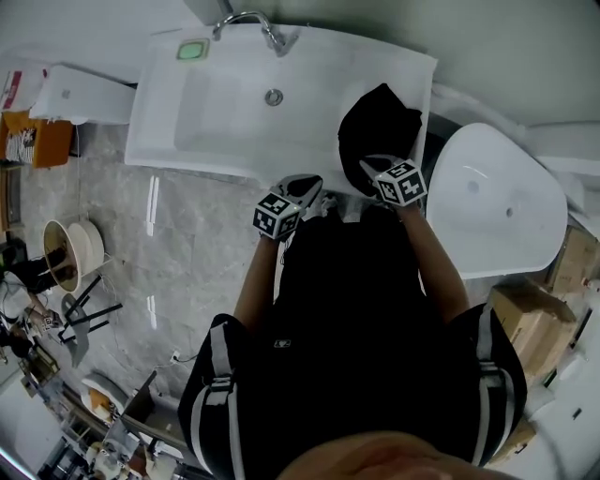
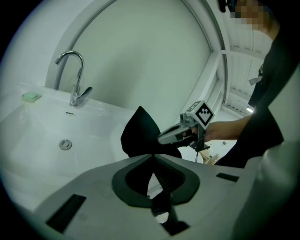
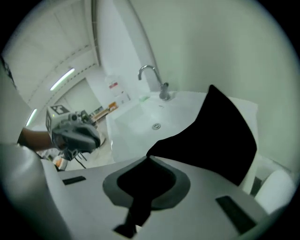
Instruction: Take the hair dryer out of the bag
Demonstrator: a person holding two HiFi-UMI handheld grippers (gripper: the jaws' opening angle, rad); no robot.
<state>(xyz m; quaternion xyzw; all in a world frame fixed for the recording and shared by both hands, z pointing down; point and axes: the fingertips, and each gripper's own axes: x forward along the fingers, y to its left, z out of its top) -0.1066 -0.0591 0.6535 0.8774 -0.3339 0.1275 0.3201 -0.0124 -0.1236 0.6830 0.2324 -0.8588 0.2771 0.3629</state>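
Premises: bathroom display with a grey marbled floor (image 1: 141, 244) and a white basin (image 1: 216, 122) set against the wall. Faucet (image 1: 248, 19) stands at the basin's back edge, above the drain (image 1: 273, 96). A green soap bar (image 1: 192, 50) sits on the basin's back left corner. A white oval fixture (image 1: 487, 202) stands just beside the basin's right end, with cardboard boxes (image 1: 530, 314) on the floor nearer the person than that fixture.

Item under examination: a black bag (image 1: 375, 127) resting on the flat right end of the basin, right of the bowl. One corner of its cloth stands up in a peak. The cloth hides the contents, so the hair dryer cannot be made out in any view.

Left gripper (image 1: 314, 181): positioned at the basin's front rim, just left of the bag. Its own view shows the jaw tips pressed together, with the bag's lower edge directly beyond them. Whether any cloth is caught there cannot be told.

Right gripper (image 1: 370, 164): positioned at the basin's front right, against the bag's near edge. Its own view shows the jaws closed, black cloth filling the space between them and running unbroken into the bag. Reading: pinching the bag's edge.

The grippers sit near one another, each held in one of the person's hands.
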